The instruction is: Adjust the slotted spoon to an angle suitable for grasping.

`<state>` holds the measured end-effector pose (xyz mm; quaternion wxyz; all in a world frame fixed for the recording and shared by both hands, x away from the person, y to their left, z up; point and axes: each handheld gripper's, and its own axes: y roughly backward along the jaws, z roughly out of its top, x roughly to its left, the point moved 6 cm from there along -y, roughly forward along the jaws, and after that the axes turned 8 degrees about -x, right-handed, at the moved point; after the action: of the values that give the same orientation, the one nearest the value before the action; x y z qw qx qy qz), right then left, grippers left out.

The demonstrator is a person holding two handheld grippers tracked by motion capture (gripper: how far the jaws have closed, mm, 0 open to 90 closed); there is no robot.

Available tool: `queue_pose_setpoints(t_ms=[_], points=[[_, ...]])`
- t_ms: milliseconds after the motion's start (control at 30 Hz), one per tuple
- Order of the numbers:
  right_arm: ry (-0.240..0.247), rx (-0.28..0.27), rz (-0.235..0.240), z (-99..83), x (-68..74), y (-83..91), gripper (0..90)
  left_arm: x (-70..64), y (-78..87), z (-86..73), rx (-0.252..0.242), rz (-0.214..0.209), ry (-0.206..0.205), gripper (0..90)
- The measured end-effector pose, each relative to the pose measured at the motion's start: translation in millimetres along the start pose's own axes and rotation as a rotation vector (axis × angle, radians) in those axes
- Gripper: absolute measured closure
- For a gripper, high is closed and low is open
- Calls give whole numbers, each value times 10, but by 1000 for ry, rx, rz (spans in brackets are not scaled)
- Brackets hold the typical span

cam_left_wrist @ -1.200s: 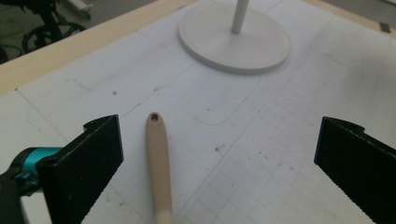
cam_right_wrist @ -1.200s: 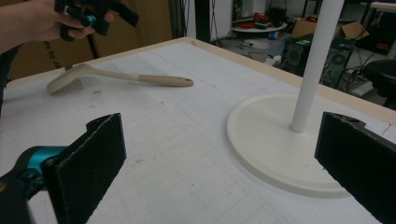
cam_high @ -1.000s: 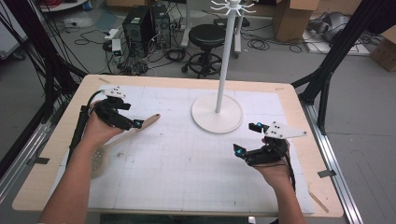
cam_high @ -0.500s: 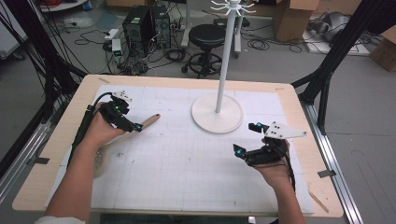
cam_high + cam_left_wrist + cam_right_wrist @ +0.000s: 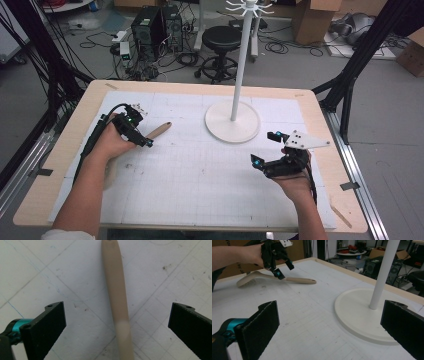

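Left fingers (image 5: 50,322) wide astride wooden spoon handle (image 5: 116,290)

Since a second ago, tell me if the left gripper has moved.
Yes. The left gripper has come down over the spoon, slightly nearer the stand; fingers open.

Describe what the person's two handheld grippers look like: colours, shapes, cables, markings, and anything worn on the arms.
Both grippers are black with flat, ridged black jaws and teal fittings at the jaw base. The right gripper carries a grey three-cornered plate with small dark holes. A black cable trails from the left gripper. A white sleeve edge shows on the left arm.
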<state>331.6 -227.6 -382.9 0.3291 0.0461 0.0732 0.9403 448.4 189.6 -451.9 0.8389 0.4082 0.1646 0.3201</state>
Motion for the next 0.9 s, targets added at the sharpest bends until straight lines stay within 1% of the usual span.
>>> queue_pose_setpoints(t_ms=[100, 233, 267, 367, 400, 500, 567, 633, 667, 733, 900], points=[[1, -2, 0, 2, 1, 4, 8, -15, -23, -11, 10, -16, -5, 99], [2, -1, 1, 2, 0, 6, 8, -3, -39, -29, 31, -5, -14, 105], [5, -3, 1, 3, -3, 6, 8, -7, -47, -33, 32, -7, -6, 111], [5, -5, 1, 7, -4, 10, 8, 2, -59, -53, 52, 2, -10, 141], [5, -5, 1, 7, -3, 12, 8, 7, -58, -57, 62, 2, -17, 149], [2, -6, 0, 9, -5, 16, 8, -3, -61, -58, 59, -2, -8, 210], [3, -7, 0, 9, -6, 16, 8, 4, -56, -59, 63, 8, -11, 241], [2, -6, 2, 8, -4, 13, 8, 2, -54, -61, 61, 6, -7, 279], [2, -6, 2, 8, -4, 13, 8, 1, -55, -63, 61, 5, -4, 279], [5, -5, 1, 7, -5, 11, 8, 10, -46, -70, 72, 3, -14, 310], [4, -5, 1, 7, -3, 10, 8, -5, -57, -73, 77, 2, -13, 385]])
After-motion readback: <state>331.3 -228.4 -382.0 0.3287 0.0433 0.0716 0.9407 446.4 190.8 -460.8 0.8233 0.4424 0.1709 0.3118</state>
